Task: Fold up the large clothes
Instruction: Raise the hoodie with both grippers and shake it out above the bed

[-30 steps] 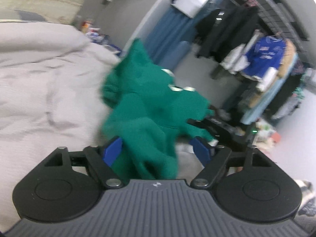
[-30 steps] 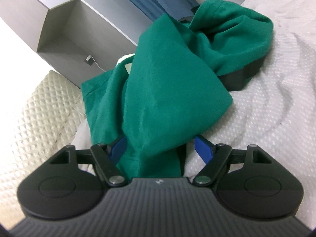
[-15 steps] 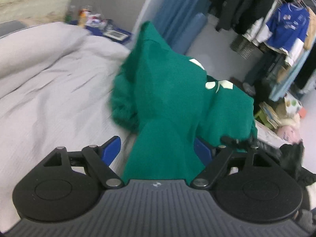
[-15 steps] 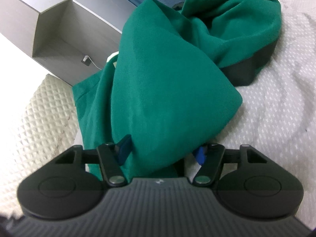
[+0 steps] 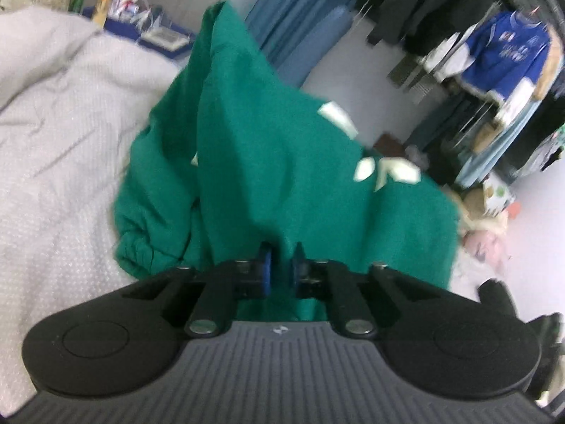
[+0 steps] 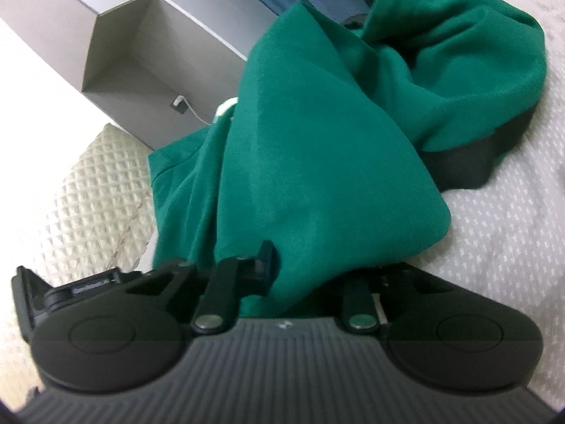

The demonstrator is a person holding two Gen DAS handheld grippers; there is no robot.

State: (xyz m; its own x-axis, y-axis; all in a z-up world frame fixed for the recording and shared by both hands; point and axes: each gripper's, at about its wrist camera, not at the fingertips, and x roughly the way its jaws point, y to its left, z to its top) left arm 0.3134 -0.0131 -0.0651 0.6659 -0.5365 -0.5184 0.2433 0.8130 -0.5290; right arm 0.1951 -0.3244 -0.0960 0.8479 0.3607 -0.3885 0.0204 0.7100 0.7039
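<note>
A large green garment (image 5: 282, 141) with white printed patches (image 5: 385, 173) lies bunched on the bed and rises in a peak ahead of my left gripper (image 5: 282, 261). Its blue pads are shut on a fold of the green cloth. In the right wrist view the same green garment (image 6: 317, 141) drapes over my right gripper (image 6: 300, 268). Those jaws are closing with cloth between them; the left finger (image 6: 266, 261) shows and the right one is hidden under the fabric. A dark gripper body (image 6: 469, 166) sticks out from under the garment's far fold.
A pale grey bedspread (image 5: 53, 123) covers the bed. A cream quilted surface (image 6: 88, 194) and a grey cabinet (image 6: 141, 53) stand at the left of the right wrist view. A clothes rack with a blue jersey (image 5: 505, 53), blue curtains (image 5: 293, 28) and a cluttered bedside table (image 5: 141, 24) lie beyond.
Both grippers went from wide open to closed on the green cloth. The left gripper swept sideways along the bed, and the garment now fills more of its view.
</note>
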